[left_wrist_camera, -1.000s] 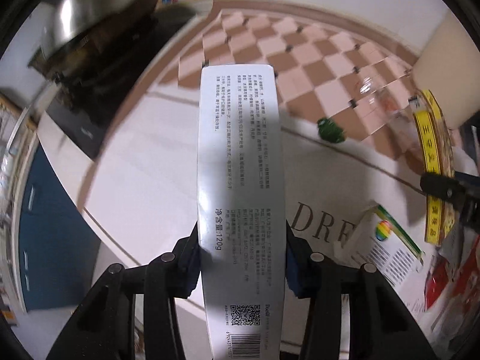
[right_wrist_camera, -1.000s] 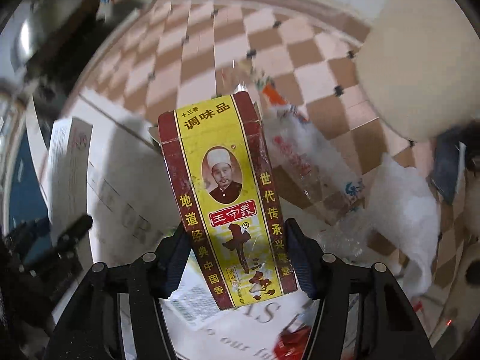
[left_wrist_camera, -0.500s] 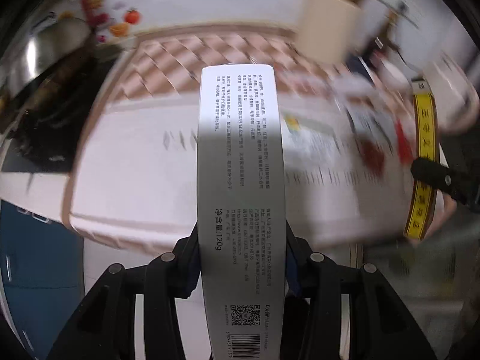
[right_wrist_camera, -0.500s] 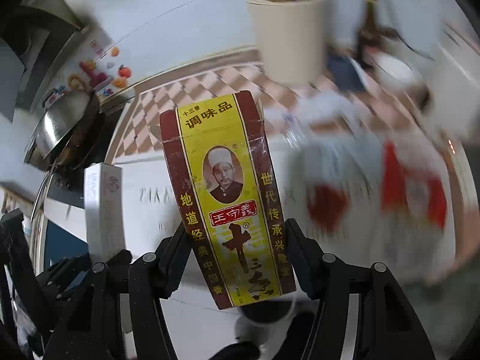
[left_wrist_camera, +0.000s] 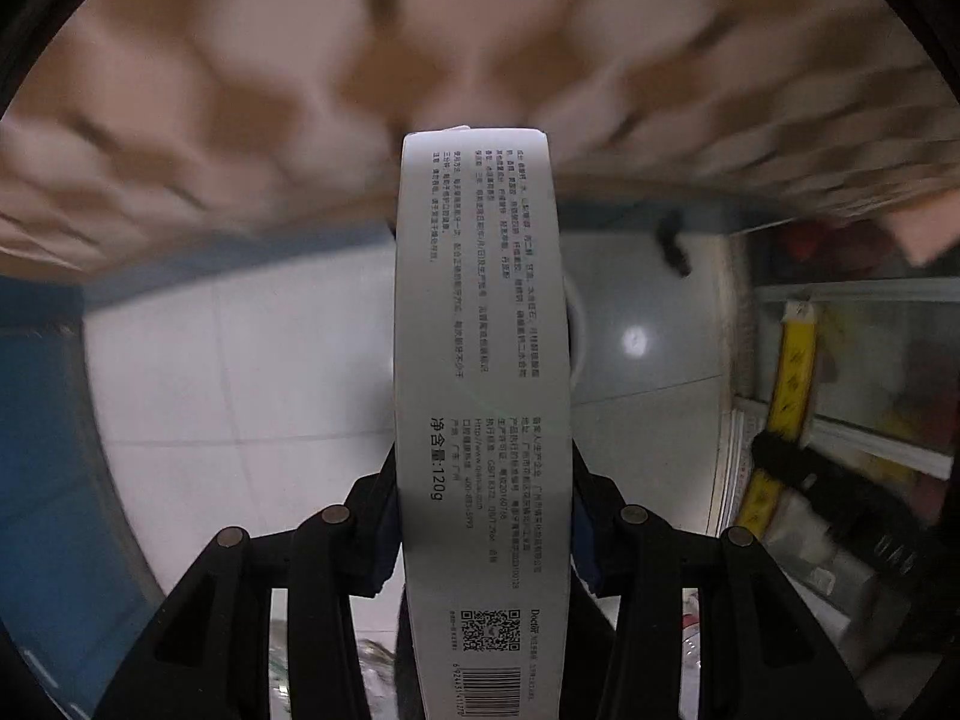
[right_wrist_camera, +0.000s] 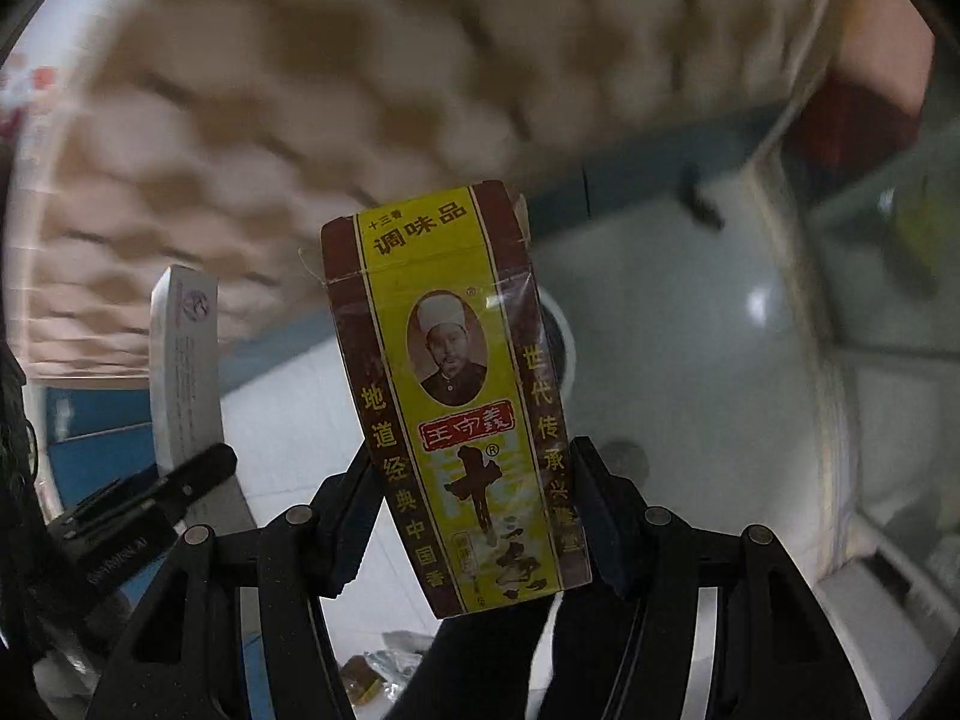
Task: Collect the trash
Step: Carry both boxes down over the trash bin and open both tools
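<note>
My left gripper (left_wrist_camera: 480, 531) is shut on a long white toothpaste box (left_wrist_camera: 480, 360) printed with black text and a barcode. My right gripper (right_wrist_camera: 474, 516) is shut on a yellow and dark red spice box (right_wrist_camera: 456, 396) with a man's portrait. Both boxes are held in the air over the pale tiled floor (left_wrist_camera: 240, 372). In the right wrist view the white box (right_wrist_camera: 183, 384) and the left gripper (right_wrist_camera: 138, 498) show at the left. In the left wrist view the yellow box (left_wrist_camera: 792, 384) and the right gripper (left_wrist_camera: 798, 468) show at the right edge.
The blurred checkered counter surface (left_wrist_camera: 240, 90) fills the top of both views. Blue cabinet fronts (left_wrist_camera: 42, 450) stand at the left. A glass or metal door frame (right_wrist_camera: 828, 360) stands at the right. Some crumpled wrappers (right_wrist_camera: 372, 666) lie below, near the bottom edge.
Both grippers have swung down and away from the countertop with their boxes still held. The views now face the floor and cabinet fronts below the counter edge.
</note>
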`<state>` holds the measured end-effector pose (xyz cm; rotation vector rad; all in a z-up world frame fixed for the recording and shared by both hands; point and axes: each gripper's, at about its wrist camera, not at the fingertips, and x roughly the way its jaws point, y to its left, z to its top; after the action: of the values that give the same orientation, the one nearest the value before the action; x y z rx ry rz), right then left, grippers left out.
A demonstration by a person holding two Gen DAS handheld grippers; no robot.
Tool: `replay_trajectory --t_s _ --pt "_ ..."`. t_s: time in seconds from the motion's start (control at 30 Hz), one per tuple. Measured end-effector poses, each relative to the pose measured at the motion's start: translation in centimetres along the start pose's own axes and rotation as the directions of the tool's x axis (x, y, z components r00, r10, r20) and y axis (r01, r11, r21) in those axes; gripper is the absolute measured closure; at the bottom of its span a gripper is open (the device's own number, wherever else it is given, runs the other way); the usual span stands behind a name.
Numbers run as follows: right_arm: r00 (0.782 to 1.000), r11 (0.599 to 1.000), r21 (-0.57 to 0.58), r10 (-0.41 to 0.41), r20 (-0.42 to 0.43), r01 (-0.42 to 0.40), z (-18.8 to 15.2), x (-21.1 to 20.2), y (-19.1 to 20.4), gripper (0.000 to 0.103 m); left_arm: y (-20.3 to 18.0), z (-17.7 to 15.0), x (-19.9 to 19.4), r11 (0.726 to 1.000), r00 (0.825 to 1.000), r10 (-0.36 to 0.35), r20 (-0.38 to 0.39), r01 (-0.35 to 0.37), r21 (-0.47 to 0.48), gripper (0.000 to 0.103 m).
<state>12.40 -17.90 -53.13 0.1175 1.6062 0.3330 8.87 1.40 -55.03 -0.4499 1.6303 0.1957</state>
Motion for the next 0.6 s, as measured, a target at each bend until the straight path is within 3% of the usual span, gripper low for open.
replay_trajectory --t_s 0.17,0.3,0.43,0.53,0.57,0.6 --pt "0.992 0.999 0.050 0.020 -0.123 -0.014 0.4 15.6 -5.1 0.041 2.2 2.7 13.9 0.997 0.992 -0.072 -0.105 0.068 -0.036 0.061" --pt "0.985 0.998 0.057 0.029 -0.169 -0.020 1.5 23.3 -6.9 0.041 3.1 4.6 21.6 0.993 0.980 -0.117 -0.163 0.111 -0.046 0.061" --pt "0.980 0.997 0.069 0.048 -0.194 -0.036 2.9 28.1 -7.9 0.041 3.4 5.0 23.9 0.988 0.974 -0.149 -0.170 0.143 -0.052 0.060" --pt "0.979 0.998 0.051 0.053 -0.195 -0.044 2.7 29.5 -7.8 0.040 4.1 4.6 23.8 0.991 0.980 -0.129 -0.151 0.123 -0.047 0.058" --pt "0.980 0.998 0.040 0.050 -0.191 -0.043 2.8 29.5 -7.7 0.039 4.3 4.5 23.6 0.992 0.982 -0.125 -0.144 0.119 -0.047 0.052" --pt "0.980 0.999 0.028 0.032 -0.199 -0.027 2.7 29.6 -7.6 0.039 4.5 4.4 23.3 0.992 0.984 -0.120 -0.134 0.115 -0.048 0.034"
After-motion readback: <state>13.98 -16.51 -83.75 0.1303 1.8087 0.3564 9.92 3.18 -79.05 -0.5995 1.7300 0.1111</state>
